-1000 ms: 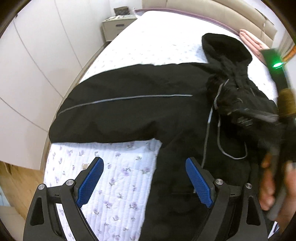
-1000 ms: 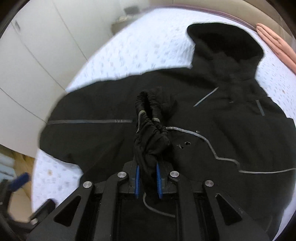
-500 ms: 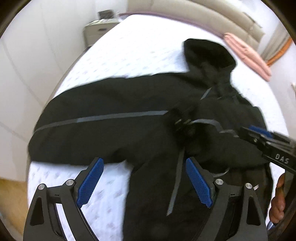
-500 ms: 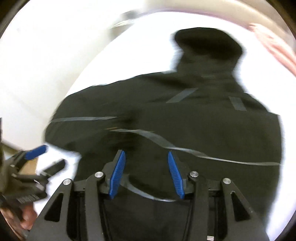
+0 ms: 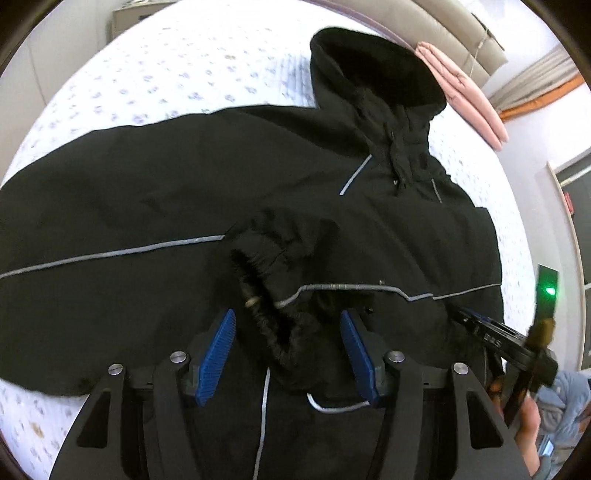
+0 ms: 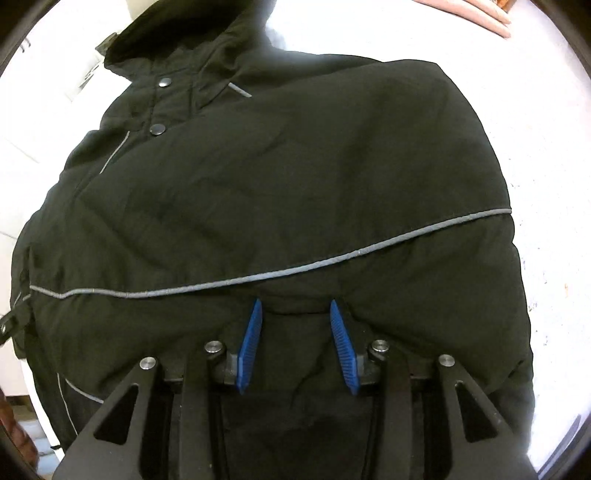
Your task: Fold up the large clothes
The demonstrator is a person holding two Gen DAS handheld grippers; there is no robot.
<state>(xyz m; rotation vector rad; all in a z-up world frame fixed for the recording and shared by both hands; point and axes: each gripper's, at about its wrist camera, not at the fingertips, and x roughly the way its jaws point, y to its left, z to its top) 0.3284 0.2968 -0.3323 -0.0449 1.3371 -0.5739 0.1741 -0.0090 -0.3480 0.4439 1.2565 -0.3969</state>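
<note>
A black hooded jacket (image 5: 155, 184) with grey piping lies spread on the bed, hood toward the headboard. One sleeve is folded across its chest, and the elastic cuff (image 5: 273, 314) lies bunched in the middle. My left gripper (image 5: 290, 321) is open, with its blue pads on either side of the cuff. My right gripper (image 6: 295, 308) is open low over the jacket's folded right side (image 6: 314, 192), its fingertips at the fabric. It also shows at the right of the left wrist view (image 5: 498, 336).
The bed (image 5: 166, 62) has a white quilt with small purple flowers. Folded pink bedding (image 5: 465, 88) lies by the padded headboard. A nightstand (image 5: 125, 14) stands at the far left corner, with white wardrobe doors along the left.
My right gripper let go of the sleeve cuff, opened and moved to the jacket's right side. My left gripper moved in over the dropped cuff and narrowed.
</note>
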